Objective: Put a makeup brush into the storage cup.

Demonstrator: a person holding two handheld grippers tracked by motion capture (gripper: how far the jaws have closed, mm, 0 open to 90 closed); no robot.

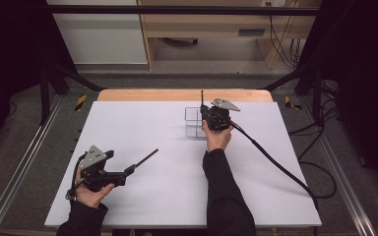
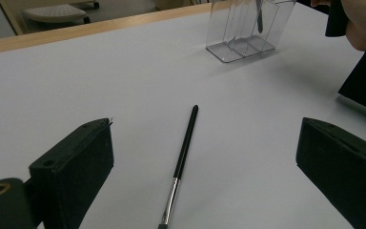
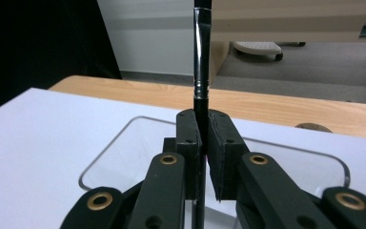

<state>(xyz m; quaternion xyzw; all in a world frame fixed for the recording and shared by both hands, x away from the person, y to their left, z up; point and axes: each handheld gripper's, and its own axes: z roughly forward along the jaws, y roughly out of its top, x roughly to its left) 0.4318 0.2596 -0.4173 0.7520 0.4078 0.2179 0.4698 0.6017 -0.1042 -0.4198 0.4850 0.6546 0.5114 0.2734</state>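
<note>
Presently catalogued: right gripper (image 1: 211, 117), jaws clamped together on an upright brush (image 3: 200, 71), shaft vertical, metal ferrule above the pads, lower end pointing down into the clear divided holder (image 1: 193, 123) directly beneath. Long axis plumb with the holder's open top; judged a straight descent and release to follow. Second brush (image 2: 183, 157) lying flat on the white surface (image 1: 142, 196), well apart from the holder, directly ahead of and between the left gripper (image 1: 128, 170), whose jaws stand wide apart and empty. Long axis running away from the left jaws, slightly rightward, ferrule end nearest. Left hand plainly nearer to the second brush.
</note>
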